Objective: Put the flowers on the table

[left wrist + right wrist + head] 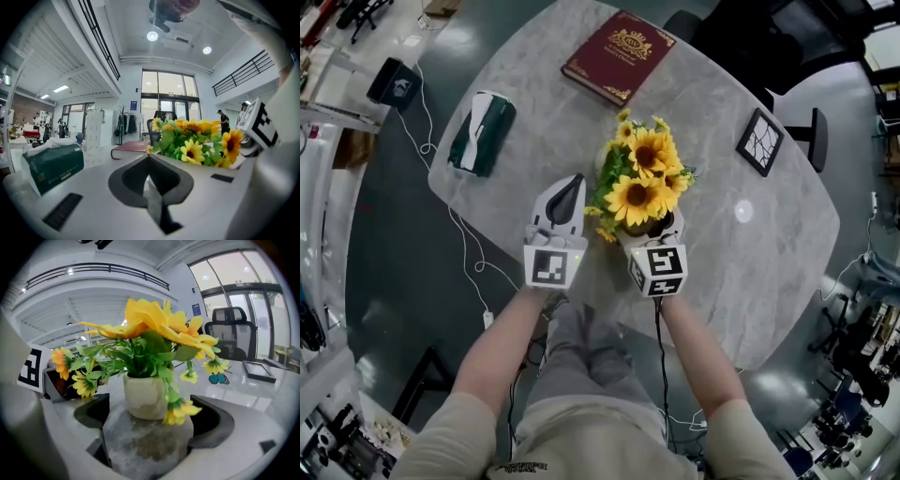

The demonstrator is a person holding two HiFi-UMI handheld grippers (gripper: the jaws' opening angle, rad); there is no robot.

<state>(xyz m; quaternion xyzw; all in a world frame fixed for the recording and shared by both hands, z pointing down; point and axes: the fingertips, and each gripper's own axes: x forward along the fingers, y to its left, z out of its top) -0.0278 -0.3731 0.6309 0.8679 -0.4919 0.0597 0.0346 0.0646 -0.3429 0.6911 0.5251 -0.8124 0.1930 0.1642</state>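
Head view, surface [534,103]: one round pale marble top, carrying four things.
Head view, flowers [639,178]: one bunch of yellow sunflowers with two large heads and several small ones, over the near middle of the surface.
Head view, others: one dark red book [617,56] at the far edge, one green tissue pack [481,133] to the left, one black picture frame [759,142] to the right, all well apart.
Head view, tongs: two. The left tongs [572,180] lie just beside the bunch. The right tongs [654,225] reach under the bunch.
Left gripper view, left tongs [149,159]: jaws pressed together, nothing between them.
Left gripper view, things seen: one tissue pack [54,166] on the left, one book [131,149] behind, one bunch of flowers [197,138] on the right.
Right gripper view, right tongs [150,417]: jaws set wide, closed on the grey, blurred lower part of the one flower pot [145,397], whose upper part is cream.
Right gripper view, flowers [150,333]: upright in the pot. Whether the pot rests on the surface I cannot tell.
Right gripper view, beyond: one picture frame [258,370] and one small blue butterfly [218,378] lie on the surface.
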